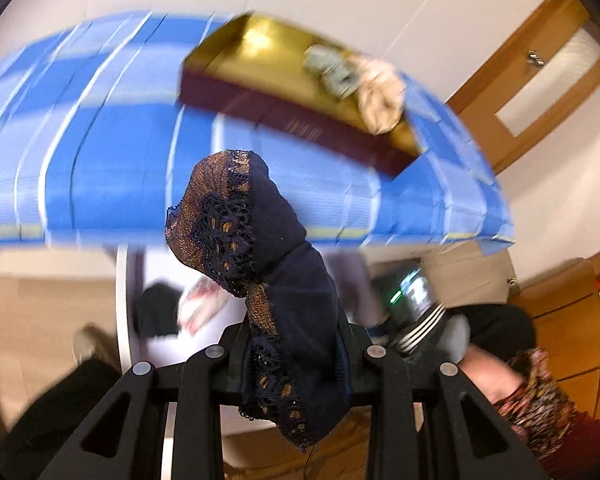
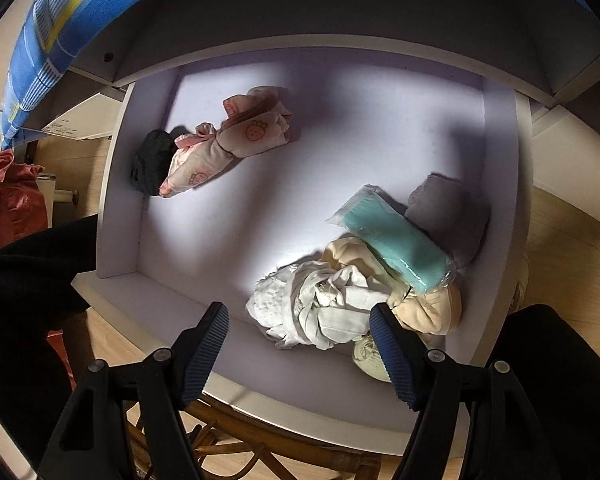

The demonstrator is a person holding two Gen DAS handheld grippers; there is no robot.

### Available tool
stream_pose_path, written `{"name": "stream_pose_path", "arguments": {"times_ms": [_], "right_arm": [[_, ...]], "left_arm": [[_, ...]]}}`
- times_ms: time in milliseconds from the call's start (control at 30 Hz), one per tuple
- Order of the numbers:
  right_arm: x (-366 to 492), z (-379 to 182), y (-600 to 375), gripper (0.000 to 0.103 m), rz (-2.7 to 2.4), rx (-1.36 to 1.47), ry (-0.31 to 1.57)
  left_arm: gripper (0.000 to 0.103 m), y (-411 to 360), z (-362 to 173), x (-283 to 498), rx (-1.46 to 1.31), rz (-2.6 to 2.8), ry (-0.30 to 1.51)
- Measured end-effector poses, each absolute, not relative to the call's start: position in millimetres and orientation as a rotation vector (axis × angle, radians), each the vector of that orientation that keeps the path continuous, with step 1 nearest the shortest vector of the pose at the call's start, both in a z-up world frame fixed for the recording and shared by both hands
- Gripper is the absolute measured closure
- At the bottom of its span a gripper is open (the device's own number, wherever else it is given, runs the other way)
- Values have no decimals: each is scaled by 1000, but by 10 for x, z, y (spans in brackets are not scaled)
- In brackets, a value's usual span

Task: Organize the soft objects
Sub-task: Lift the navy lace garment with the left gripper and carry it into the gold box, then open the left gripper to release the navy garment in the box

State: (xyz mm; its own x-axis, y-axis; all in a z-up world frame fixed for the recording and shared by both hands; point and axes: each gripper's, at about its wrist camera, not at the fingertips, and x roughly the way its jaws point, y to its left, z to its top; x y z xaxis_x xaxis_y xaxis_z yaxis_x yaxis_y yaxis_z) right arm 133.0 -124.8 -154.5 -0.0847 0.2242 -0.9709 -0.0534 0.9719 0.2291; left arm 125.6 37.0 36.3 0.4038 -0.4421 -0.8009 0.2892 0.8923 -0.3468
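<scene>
Left wrist: navy lace garment (image 1: 268,276) blocks view | gold box (image 1: 284,76) beyond

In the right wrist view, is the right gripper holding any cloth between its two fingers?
No, the right gripper is open and holds nothing; it hovers over the white drawer, and the white cloth lies below it.

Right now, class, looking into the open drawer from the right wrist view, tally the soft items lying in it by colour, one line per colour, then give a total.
Pink patterned: 1, pink bundle
Dark grey: 1, dark roll
Grey: 1, grey roll
Teal, in clear wrap: 1, teal pack
Cream: 1, cream garment
White: 1, white garment
Total: 6
</scene>
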Motion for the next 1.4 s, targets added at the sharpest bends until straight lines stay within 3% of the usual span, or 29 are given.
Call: {"name": "stream_pose_path", "arguments": {"times_ms": [433, 933, 1067, 1400], "right_arm": [[1300, -1536, -1249, 28, 260, 193, 1655], [1218, -1435, -1296, 26, 342, 332, 1651], [1234, -1407, -1319, 25, 339, 340, 1642], [1273, -1412, -1237, 24, 347, 319, 1645]], "left_arm": [[72, -343, 893, 2280, 17, -477, 981], [72, -1102, 459, 3753, 268, -358, 1062], [67, -1219, 380, 3997, 330, -279, 1034], [62, -813, 460, 3946, 83, -253, 1038]]}}
